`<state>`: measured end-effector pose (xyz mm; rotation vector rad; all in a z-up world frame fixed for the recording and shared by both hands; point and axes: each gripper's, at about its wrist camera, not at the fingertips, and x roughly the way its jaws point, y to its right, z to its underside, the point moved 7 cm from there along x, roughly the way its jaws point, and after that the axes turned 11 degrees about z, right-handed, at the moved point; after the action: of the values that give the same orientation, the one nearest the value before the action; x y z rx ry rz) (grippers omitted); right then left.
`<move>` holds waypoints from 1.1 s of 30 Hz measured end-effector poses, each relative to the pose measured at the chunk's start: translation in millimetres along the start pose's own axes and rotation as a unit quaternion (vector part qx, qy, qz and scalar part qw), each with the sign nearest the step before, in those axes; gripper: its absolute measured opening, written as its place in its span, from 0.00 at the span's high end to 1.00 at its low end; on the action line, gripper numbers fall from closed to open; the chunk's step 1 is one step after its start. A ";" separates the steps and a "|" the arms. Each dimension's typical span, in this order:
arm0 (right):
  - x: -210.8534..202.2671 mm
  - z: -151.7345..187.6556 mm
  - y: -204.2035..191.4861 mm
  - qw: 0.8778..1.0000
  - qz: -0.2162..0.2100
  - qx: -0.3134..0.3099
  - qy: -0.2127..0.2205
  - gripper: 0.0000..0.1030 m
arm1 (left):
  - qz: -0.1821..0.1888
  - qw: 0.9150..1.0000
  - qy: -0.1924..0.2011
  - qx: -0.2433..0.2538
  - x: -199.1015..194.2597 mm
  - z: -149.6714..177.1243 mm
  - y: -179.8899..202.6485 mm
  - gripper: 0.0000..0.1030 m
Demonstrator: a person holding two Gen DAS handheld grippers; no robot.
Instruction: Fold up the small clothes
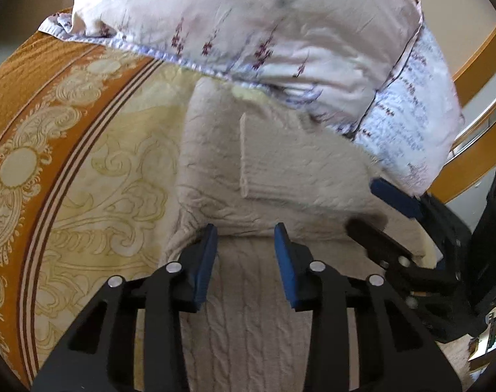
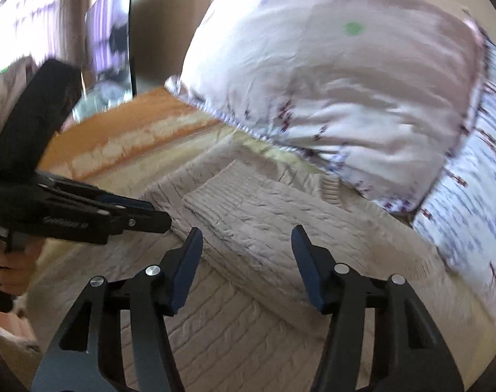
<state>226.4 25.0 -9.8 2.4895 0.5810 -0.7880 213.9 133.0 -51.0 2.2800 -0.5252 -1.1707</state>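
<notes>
A floral pillow (image 1: 248,26) rests on an orange-and-cream patterned bedspread (image 1: 68,124) beside a wooden frame (image 1: 480,62).

- left gripper (image 1: 244,228) points forward and down, its two blue-padded fingers (image 1: 205,261) standing apart with a narrow gap and nothing pinched between them.
- right gripper (image 2: 246,232) points forward and down, jaws standing wider apart, pads clear of anything.
- in the left wrist view the right gripper reaches in from the right edge, rolled onto its side.
- a hand (image 2: 12,264) grips the left gripper's handle at the right wrist view's left edge.
</notes>
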 end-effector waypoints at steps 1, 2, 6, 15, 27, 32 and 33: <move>8.0 0.6 -3.5 1.000 0.004 -0.014 -0.009 0.46 | -0.004 1.000 -0.004 0.003 3.8 1.7 -0.6 0.66; 12.9 2.3 -6.4 1.000 0.008 -0.022 -0.015 0.46 | -0.007 1.000 -0.003 0.006 4.7 1.5 -0.5 0.66; 31.4 9.8 -13.0 0.996 0.055 -0.070 -0.029 0.53 | -0.011 1.000 -0.005 0.012 5.4 0.4 -0.5 0.66; 11.5 0.4 31.9 0.995 0.056 0.081 -0.001 0.92 | -0.007 1.000 -0.004 0.009 5.7 -0.4 -1.9 0.66; -45.6 147.6 178.3 0.868 0.046 0.490 -0.068 0.80 | 0.002 1.000 -0.007 0.021 3.6 2.7 3.1 0.55; -63.0 177.0 207.8 0.818 0.024 0.572 -0.049 0.51 | 0.009 0.999 -0.010 0.033 -4.1 9.7 10.0 0.50; -66.6 179.3 217.0 0.812 0.034 0.581 -0.044 0.51 | 0.010 0.999 -0.011 0.035 -6.4 11.5 11.1 0.50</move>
<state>212.9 -262.9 -34.8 3.4576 -0.1429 -1.5483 199.8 124.6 -46.0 2.3185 -0.6039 -1.1858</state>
